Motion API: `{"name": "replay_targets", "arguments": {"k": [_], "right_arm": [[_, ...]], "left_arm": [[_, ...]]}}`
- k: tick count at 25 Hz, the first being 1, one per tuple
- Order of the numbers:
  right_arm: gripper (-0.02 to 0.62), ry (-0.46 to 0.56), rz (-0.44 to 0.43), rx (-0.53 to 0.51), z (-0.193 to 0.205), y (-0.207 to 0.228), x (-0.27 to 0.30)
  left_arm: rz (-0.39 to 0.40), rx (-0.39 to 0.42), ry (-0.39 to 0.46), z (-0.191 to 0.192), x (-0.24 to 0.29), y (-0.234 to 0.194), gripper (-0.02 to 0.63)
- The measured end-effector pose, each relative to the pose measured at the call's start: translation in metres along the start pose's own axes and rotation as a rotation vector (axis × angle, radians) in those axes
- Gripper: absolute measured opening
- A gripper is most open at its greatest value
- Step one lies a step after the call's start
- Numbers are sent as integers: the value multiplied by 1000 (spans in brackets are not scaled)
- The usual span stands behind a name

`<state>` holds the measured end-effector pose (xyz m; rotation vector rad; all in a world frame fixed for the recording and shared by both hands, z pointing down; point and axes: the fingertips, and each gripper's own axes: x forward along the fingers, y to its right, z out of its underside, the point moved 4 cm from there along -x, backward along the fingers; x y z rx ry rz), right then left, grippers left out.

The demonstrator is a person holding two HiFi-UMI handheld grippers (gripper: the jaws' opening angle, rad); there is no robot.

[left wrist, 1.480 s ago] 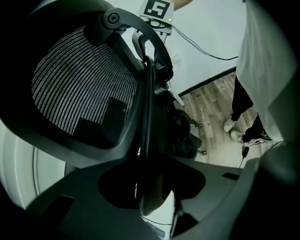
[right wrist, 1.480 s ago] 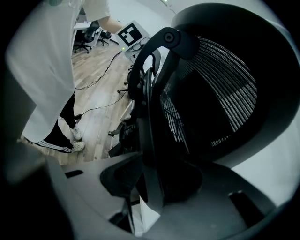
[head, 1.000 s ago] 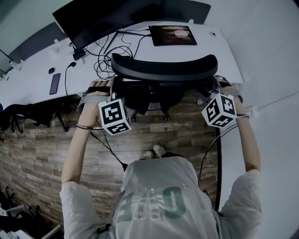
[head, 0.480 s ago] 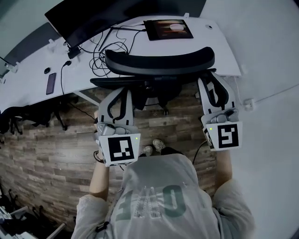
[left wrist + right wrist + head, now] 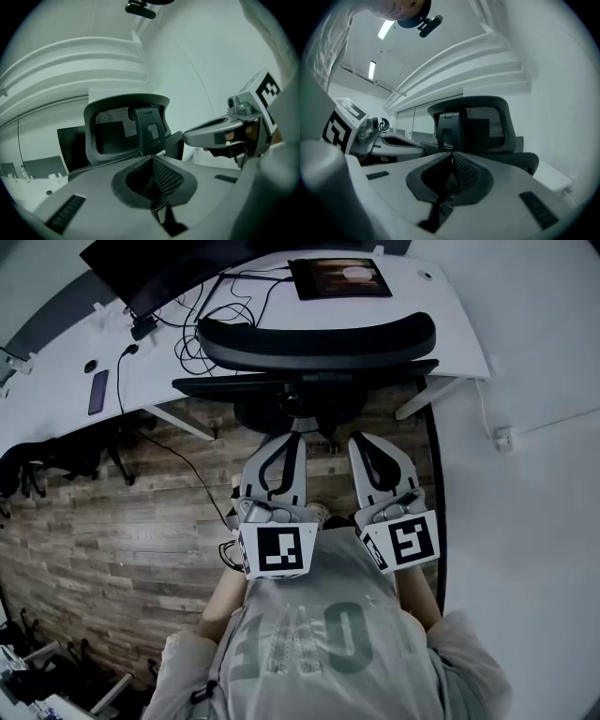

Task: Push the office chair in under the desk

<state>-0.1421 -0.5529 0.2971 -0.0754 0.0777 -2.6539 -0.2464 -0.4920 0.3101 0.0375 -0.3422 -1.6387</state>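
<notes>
The black office chair (image 5: 319, 341) stands with its seat tucked under the white desk (image 5: 450, 324), and its curved back lies along the desk's front edge. Both grippers are held close to my chest and point at the chair, clear of it. My left gripper (image 5: 292, 435) is shut with nothing in it, and so is my right gripper (image 5: 362, 439). Both pairs of jaws have just been closing on nothing. The left gripper view has the chair back (image 5: 126, 126) beyond the shut left gripper (image 5: 152, 157). The right gripper view shows the chair back (image 5: 474, 125) past the shut right gripper (image 5: 451, 157).
On the desk are a dark monitor (image 5: 159, 268), a tablet (image 5: 339, 277), a phone (image 5: 96, 392) and tangled cables (image 5: 202, 320). A white wall (image 5: 525, 427) runs along the right. Other black chairs (image 5: 56, 465) stand at the left on the wood floor (image 5: 112, 549).
Both grippers came off the sides of the chair back, drew back to my chest, rolled and closed. The chair now sits further under the desk.
</notes>
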Motion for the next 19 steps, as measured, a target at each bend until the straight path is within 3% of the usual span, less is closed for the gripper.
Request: {"name": "replay_targets", "arguments": {"k": [5, 19], "right_arm": [[23, -2, -51, 35, 4, -3, 8], [23, -3, -155, 2, 9, 2, 28]], "left_arm": [[-29, 56, 32, -10, 3, -8, 17], [-95, 63, -3, -11, 14, -13, 17]]}}
